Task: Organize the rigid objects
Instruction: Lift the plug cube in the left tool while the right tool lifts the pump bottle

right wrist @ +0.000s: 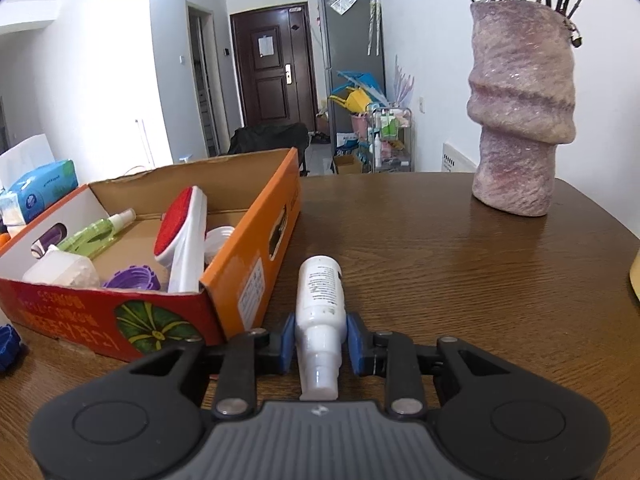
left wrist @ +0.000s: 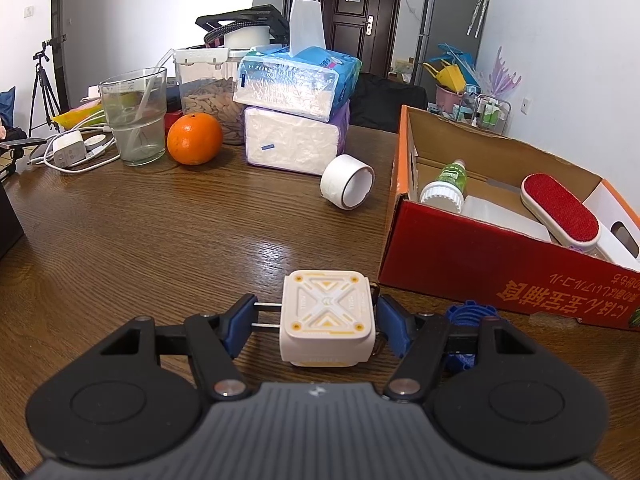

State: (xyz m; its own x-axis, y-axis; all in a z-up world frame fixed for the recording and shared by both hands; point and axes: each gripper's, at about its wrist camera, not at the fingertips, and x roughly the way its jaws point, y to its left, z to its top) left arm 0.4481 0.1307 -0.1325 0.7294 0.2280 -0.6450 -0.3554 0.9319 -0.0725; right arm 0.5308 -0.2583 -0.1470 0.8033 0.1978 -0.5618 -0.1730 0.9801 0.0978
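Note:
My left gripper [left wrist: 316, 324] is shut on a white and yellow charger cube [left wrist: 326, 312], low over the wooden table. Its two metal prongs reach to the left blue pad, and the right pad sits at the cube's other side. The orange-red cardboard box [left wrist: 460, 264] stands just to the right. My right gripper [right wrist: 320, 340] is shut on a white spray bottle [right wrist: 320, 296], whose cap points back at the camera. That bottle lies right of the same box [right wrist: 248, 248]. In the box are a red lint brush [right wrist: 180, 236], a green spray bottle [right wrist: 96, 232] and a purple lid [right wrist: 132, 278].
A white tape roll [left wrist: 347, 182] lies on its side left of the box. Behind it are stacked tissue packs [left wrist: 294, 120], an orange [left wrist: 195, 139] and a glass [left wrist: 134, 116]. A blue toothed lid [left wrist: 468, 314] sits by the box's front. A pink vase [right wrist: 520, 112] stands far right.

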